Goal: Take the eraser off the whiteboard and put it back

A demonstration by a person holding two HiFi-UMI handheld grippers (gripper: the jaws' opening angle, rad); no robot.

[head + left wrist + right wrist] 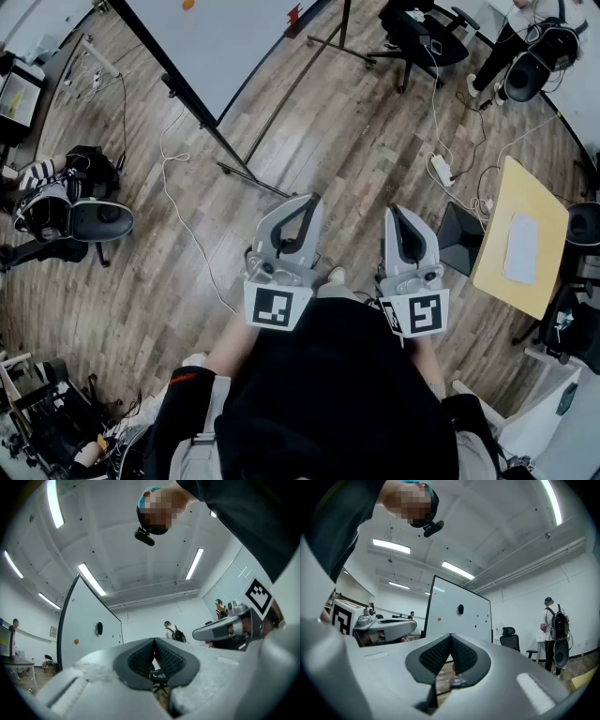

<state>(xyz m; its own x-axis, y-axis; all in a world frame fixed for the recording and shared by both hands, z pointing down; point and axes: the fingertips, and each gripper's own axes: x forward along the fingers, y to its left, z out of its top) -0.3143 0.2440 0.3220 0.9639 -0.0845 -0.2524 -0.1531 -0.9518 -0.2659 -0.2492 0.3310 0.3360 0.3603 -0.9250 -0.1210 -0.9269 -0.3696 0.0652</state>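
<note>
Two grippers, left gripper (304, 202) and right gripper (396, 214), sit side by side at lower centre of the head view, tilted slightly above level, both jaw pairs pressed together on nothing; one black eraser (461, 608) sticks on one whiteboard (474, 603), mid-frame, well apart from both.

Both gripper views toward whiteboard (446, 605)
</note>
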